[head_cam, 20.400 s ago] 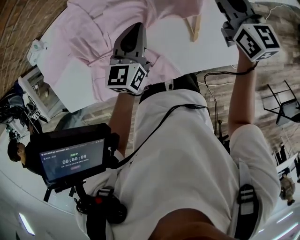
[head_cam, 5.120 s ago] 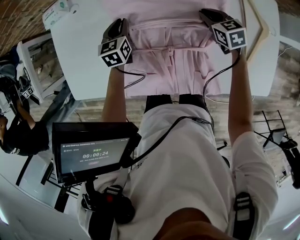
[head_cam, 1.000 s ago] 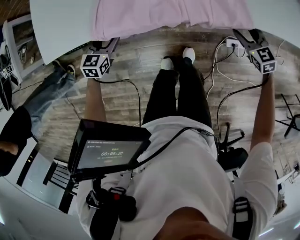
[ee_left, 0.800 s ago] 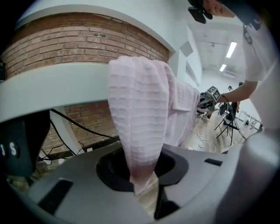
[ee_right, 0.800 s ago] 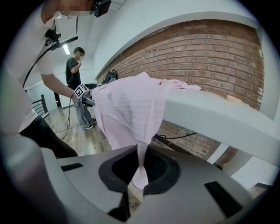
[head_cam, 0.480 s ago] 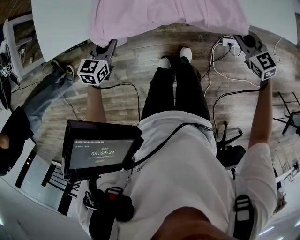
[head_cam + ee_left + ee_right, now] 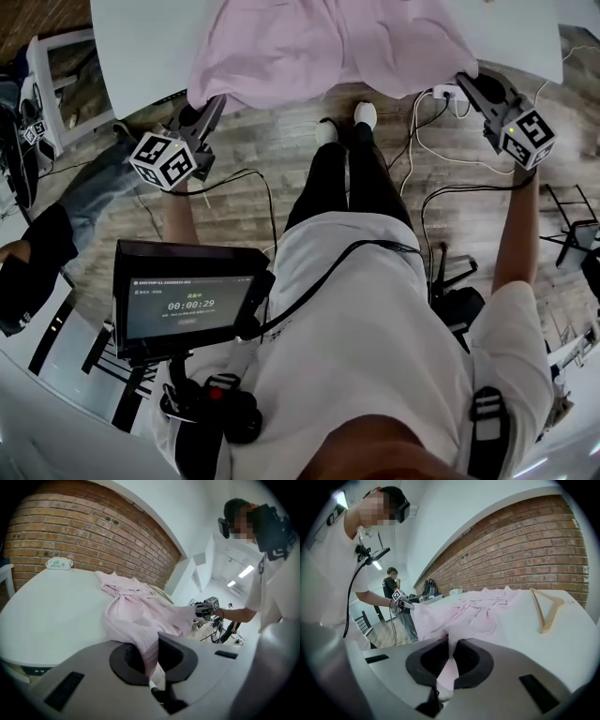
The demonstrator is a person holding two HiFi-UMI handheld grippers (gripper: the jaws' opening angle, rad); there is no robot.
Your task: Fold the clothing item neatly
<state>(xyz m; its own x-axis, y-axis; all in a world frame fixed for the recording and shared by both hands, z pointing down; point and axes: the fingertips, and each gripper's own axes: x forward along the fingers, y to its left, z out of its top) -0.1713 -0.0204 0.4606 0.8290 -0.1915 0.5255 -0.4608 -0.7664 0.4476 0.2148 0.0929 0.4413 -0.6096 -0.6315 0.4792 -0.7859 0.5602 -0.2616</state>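
Note:
A pink garment [image 7: 328,47] lies on the white table [image 7: 141,37], and its near hem hangs over the front edge. My left gripper [image 7: 202,105] is shut on the hem's left corner, with fabric [image 7: 136,613] running out from between the jaws [image 7: 151,663]. At the right corner my right gripper [image 7: 469,84] is shut on the hem. Its jaws have just been closing, with pink cloth [image 7: 473,609] pinched between them [image 7: 450,665]. Both grippers are held level with the table edge, stretching the hem between them. Each gripper view shows the other gripper across the hem: the right gripper [image 7: 206,609] and the left gripper [image 7: 401,599].
A wooden hanger [image 7: 546,604] lies on the table to the right of the garment. A tissue packet [image 7: 58,563] sits at the far left by the brick wall. Cables and a power strip [image 7: 441,94] lie on the floor. Another person [image 7: 37,253] is at left.
Both grippers have risen from below the table edge to about its level. They now grip the hem's two corners, and the hanging fabric has lifted with them.

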